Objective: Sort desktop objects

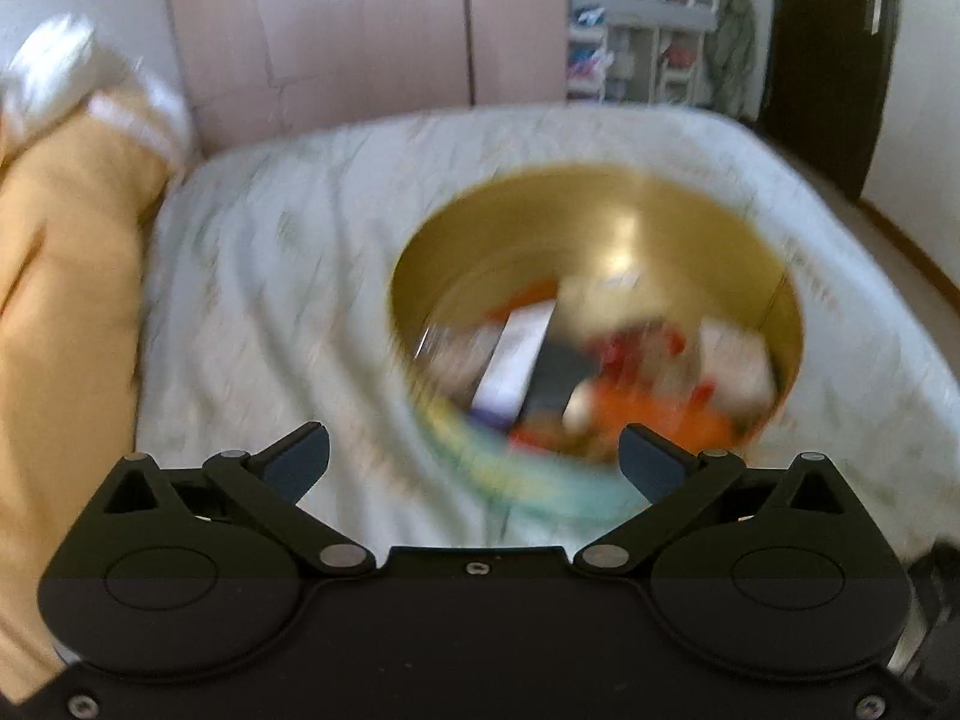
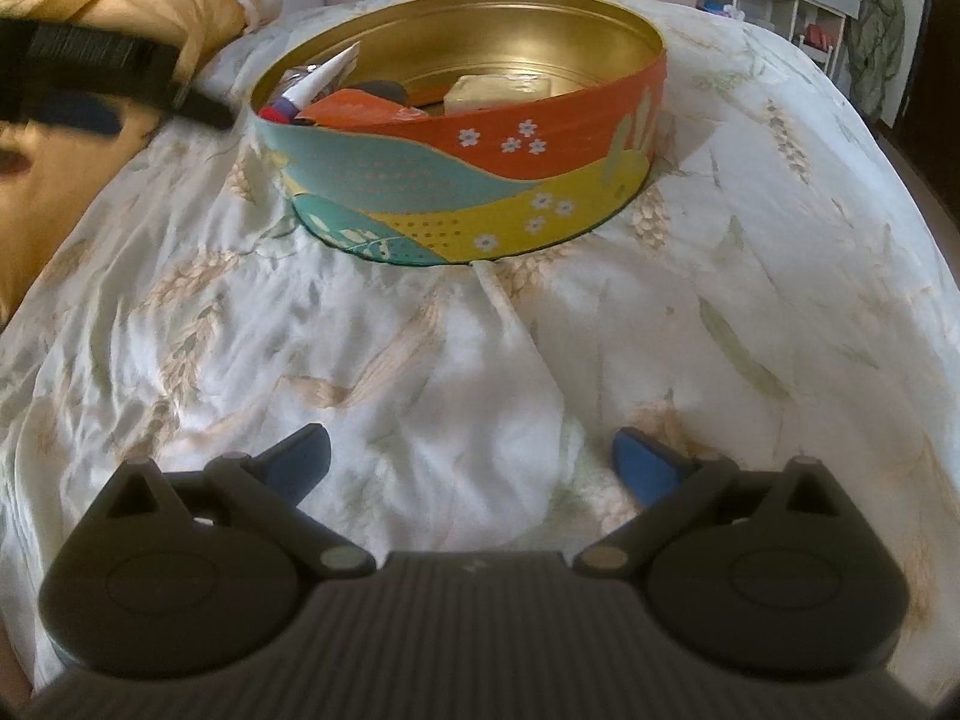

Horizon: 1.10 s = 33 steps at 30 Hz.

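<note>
A round tin [image 2: 480,156] with a gold inside and an orange, teal and yellow flowered wall sits on the bed. Inside it lie several small items: a white tube [image 2: 324,81], an orange packet [image 2: 360,111], a pale block [image 2: 498,90]. The left wrist view is blurred and looks down into the tin [image 1: 600,222] from above. My left gripper [image 1: 474,462] is open and holds nothing, just short of the tin's near rim. My right gripper [image 2: 474,462] is open and empty over the sheet, well short of the tin. The left gripper's black body [image 2: 108,78] shows at the upper left of the right wrist view.
A white sheet with a wheat print [image 2: 420,360] covers the bed. A yellow and white quilt [image 1: 60,252] is bunched on the left. Pink cupboard doors [image 1: 360,30] stand behind the bed, with cluttered shelves [image 1: 648,42] and a dark door [image 1: 840,60] at the right.
</note>
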Available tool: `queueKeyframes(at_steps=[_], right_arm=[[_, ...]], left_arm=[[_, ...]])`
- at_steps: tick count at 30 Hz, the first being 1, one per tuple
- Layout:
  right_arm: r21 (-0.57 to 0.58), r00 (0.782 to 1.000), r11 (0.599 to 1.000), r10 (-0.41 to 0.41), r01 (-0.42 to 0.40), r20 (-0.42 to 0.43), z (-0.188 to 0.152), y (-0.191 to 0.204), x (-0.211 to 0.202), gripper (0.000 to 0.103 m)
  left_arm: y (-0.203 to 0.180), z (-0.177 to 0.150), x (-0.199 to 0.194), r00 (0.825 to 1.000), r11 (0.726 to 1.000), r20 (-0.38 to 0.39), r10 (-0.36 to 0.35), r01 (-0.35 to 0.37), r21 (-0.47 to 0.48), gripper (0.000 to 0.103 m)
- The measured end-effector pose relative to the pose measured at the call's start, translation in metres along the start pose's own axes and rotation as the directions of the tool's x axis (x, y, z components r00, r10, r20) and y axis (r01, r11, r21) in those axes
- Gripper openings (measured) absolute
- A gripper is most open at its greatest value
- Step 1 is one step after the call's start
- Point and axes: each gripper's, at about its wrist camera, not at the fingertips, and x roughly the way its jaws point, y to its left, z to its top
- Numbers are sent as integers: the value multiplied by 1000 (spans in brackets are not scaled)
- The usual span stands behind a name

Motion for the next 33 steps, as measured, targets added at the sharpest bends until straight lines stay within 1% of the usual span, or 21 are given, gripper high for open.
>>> queueKeyframes(at_steps=[4,7,11,15,21,25,30,33], right_arm=[[-24,1000,1000,-8,8,13,-4,5,-1,103],[-29,1000,999,-14,15,25,-6,6,-2,103],[-29,999,999,-32,33,28,-9,6,-2,103],[-20,999,999,-33,33,19,-11,6,-4,103],[-50,998,997,-67,67,6,-19,15,-12,103],[-60,997,995,-75,76,16,-21,20,-19,103],[-39,997,996,-77,78,22,-22,22,-25,103],[-18,997,997,-77,78,31,-24,22,-28,103]], left_arm=[[18,-40,-1,998,999,-50,31,-33,-39,102],[27,-67,-7,997,996,-72,34,-40,-79,102],[29,-93,-19,996,996,-73,43,-48,-69,102],[25,-110,-33,998,997,-51,48,-51,-57,102],[23,-139,-39,997,996,-66,35,-40,-79,102],[22,-157,-42,997,995,-69,37,-43,-90,102],[25,-167,-44,997,990,-60,43,-51,-135,102],[24,-171,-44,997,989,-46,54,-60,-135,102]])
